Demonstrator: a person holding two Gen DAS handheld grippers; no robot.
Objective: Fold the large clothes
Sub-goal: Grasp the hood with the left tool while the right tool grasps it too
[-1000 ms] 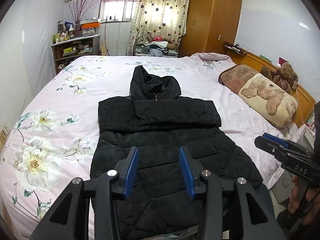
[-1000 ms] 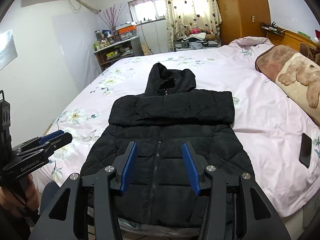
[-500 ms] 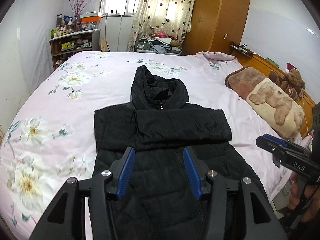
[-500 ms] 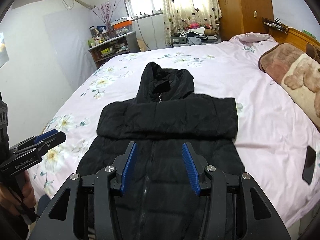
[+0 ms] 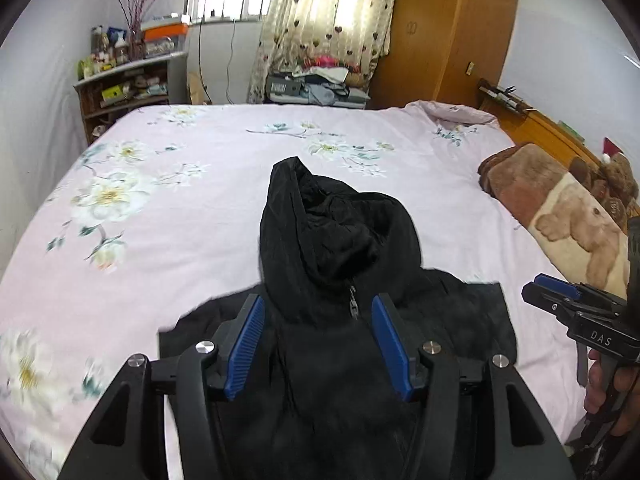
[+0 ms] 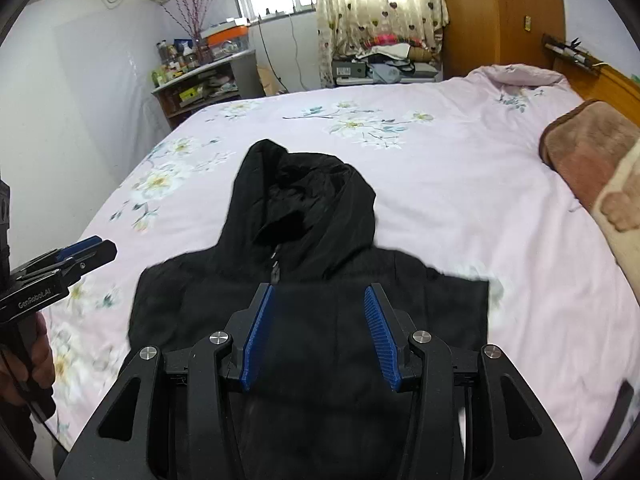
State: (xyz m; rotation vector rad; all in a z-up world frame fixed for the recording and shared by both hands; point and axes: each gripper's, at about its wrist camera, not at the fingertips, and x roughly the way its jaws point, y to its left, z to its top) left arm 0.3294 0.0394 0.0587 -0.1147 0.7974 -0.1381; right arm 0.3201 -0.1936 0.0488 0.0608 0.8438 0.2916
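Now: black jacket (image 5: 344, 320) flat on bed (image 5: 200, 200) | left gripper (image 5: 318, 340) opening, empty

Bedspread (image 5: 168, 240) bare left of and beyond jacket (image 5: 340, 248); folded blanket (image 5: 560, 208) blocks right edge.

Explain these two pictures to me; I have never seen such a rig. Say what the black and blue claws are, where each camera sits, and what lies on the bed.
No robot here: a person holds a two-finger gripper in each hand, each with a camera looking along its blue pads. One picture looks from the left gripper, whose jaws are opening; the other from the right gripper, which is open. Neither holds anything. Each view shows the other gripper at its edge. Below them a black hooded jacket lies flat on the flowered bed, sleeves folded across its chest. A brown pillow lies at the bed's head.
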